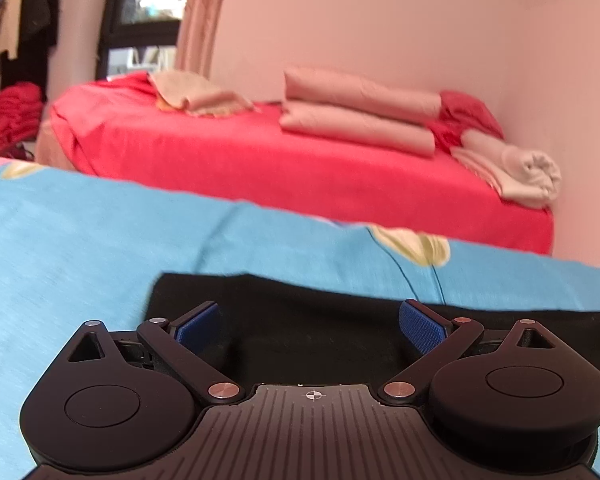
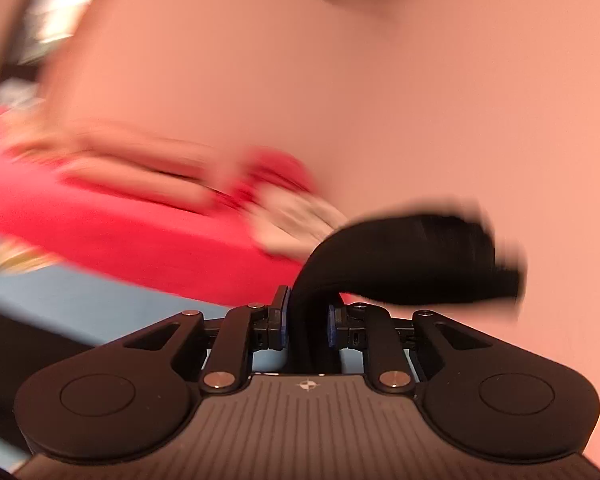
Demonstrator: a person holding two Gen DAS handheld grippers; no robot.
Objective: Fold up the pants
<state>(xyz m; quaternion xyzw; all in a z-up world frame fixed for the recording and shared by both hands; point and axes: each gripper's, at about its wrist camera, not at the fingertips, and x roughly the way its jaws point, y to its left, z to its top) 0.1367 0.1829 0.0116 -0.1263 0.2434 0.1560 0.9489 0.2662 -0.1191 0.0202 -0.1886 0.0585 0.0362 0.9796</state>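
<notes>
Two claws: left claw (image 1: pixel 310 322) spread wide, black pants (image 1: pixel 300 300) flat under fingers on blue sheet (image 1: pixel 80 240); right claw (image 2: pixel 306 320) pinching pants fold (image 2: pixel 412 256), fabric arching above fingertips.

the left gripper (image 1: pixel 310 322) hangs spread wide over black pants (image 1: pixel 300 300) lying between its fingers on a blue sheet (image 1: pixel 80 240).

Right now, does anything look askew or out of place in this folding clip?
Nothing looks damaged or spilled. The right gripper has its jaws shut on a bunch of the black pants, lifted and motion-blurred. The left gripper hovers open over the pants lying on the blue sheet.
</notes>
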